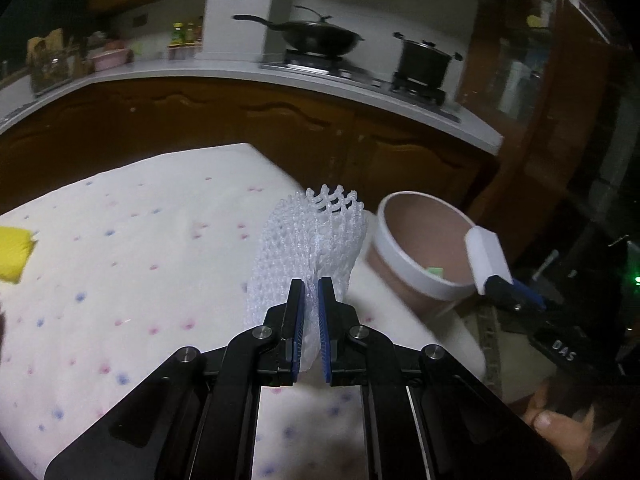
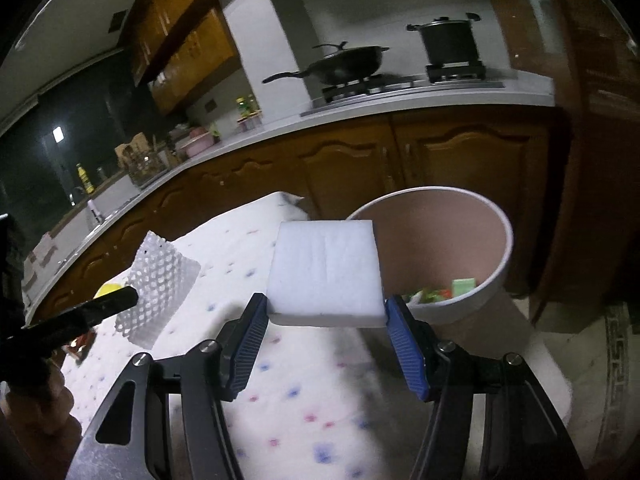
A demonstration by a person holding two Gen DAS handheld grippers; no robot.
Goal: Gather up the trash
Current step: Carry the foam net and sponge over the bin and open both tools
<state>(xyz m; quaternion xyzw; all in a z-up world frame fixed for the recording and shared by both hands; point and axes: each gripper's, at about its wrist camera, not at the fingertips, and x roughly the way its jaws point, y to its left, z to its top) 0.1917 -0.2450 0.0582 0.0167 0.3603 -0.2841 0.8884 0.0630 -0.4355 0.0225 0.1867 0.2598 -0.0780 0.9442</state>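
Black two-finger left gripper (image 1: 311,292) with blue ribbed pads fills the foreground of the left wrist view, its fingers pinched tight on a white foam mesh fruit sleeve (image 1: 308,248) held above a white tablecloth dotted pink and blue (image 1: 140,280). Just right of the sleeve stands a round paper bucket, white outside and pinkish-brown inside (image 1: 404,276), at the table's edge. Only this view shows a yellow sponge-like block (image 1: 14,254) at the far left of the cloth. In the right wrist view, the black right gripper (image 2: 326,312) clamps a flat white rectangular foam block (image 2: 324,272) between its blue pads — the block sits over the cloth, just beside the bucket's rim (image 2: 502,268). This view alone looks into the bucket, where green and red scraps (image 2: 444,292) lie at the bottom. Behind, both views show a countertop with a black lidded wok (image 2: 348,64) and a dark stockpot (image 2: 450,42) on a stove.
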